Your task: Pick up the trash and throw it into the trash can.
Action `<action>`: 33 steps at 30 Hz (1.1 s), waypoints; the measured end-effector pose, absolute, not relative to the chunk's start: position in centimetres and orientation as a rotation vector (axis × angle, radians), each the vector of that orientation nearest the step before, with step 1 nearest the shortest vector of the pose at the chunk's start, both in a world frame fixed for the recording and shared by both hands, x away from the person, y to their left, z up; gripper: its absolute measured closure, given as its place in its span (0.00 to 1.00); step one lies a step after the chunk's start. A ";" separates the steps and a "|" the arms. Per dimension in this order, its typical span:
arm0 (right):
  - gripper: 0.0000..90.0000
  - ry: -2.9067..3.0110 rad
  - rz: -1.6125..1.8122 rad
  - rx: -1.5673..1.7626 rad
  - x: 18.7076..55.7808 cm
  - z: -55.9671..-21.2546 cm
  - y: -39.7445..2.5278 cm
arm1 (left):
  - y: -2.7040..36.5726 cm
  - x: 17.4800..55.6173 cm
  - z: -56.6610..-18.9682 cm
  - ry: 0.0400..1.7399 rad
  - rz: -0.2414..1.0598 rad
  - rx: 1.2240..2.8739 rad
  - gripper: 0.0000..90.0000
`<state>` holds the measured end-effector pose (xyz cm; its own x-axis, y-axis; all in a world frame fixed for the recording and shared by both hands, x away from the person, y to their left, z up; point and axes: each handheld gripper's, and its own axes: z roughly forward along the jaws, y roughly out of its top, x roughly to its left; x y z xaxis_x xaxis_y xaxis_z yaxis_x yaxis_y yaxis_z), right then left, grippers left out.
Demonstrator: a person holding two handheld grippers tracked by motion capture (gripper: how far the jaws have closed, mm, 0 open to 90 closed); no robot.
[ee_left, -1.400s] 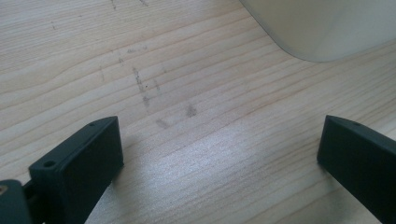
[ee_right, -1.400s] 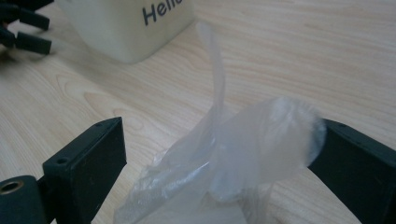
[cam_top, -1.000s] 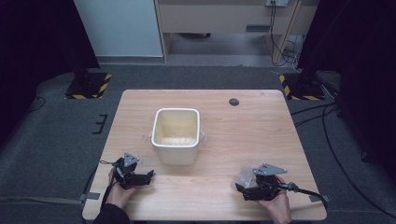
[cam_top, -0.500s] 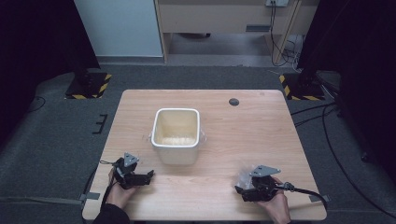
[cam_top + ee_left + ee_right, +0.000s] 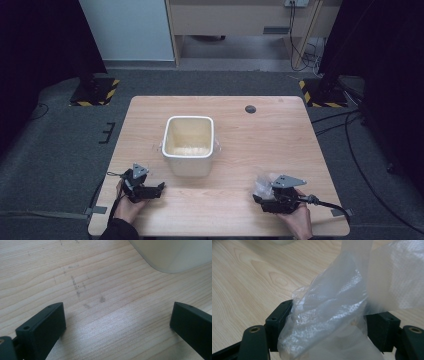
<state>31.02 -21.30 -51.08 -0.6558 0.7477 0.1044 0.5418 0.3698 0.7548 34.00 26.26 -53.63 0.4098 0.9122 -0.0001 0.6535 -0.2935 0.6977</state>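
A crumpled clear plastic bag (image 5: pixel 262 181) sits at the front right of the wooden table (image 5: pixel 260 135). My right gripper (image 5: pixel 257 199) is shut on it. In the right gripper view the plastic bag (image 5: pixel 337 302) bulges up between the two jaws of the right gripper (image 5: pixel 329 322) and hides what is inside. A white square bin (image 5: pixel 187 167) stands open and upright in the middle of the table. My left gripper (image 5: pixel 160 187) rests at the front left, open, its jaws pointing right. In the left gripper view the left gripper (image 5: pixel 117 315) holds nothing, and a corner of the bin (image 5: pixel 175 252) shows ahead.
A small dark round grommet (image 5: pixel 250 109) is set in the table near its far edge. Cables (image 5: pixel 330 204) trail from the right gripper over the table's right front corner. Grey floor surrounds the table, with black stands at both far corners.
My right gripper has shifted slightly left with the bag. The left gripper has barely moved.
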 end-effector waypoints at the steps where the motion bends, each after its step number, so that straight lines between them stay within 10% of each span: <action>1: 0.32 2.366 1.175 1.147 31.0 -50.9 -21.4 | 26.3 34.0 -53.6 1.325 0.539 2.048 0.00; 33: 0.31 2.018 1.530 1.123 31.8 -44.1 -24.1 | 26.2 34.0 -53.6 1.328 0.539 2.047 0.00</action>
<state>31.84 -24.07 -44.08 -0.6145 0.7708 0.1684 0.3705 0.0934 0.9241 34.01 26.23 -53.63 0.4081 0.9129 -0.0007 0.6544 -0.2920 0.6975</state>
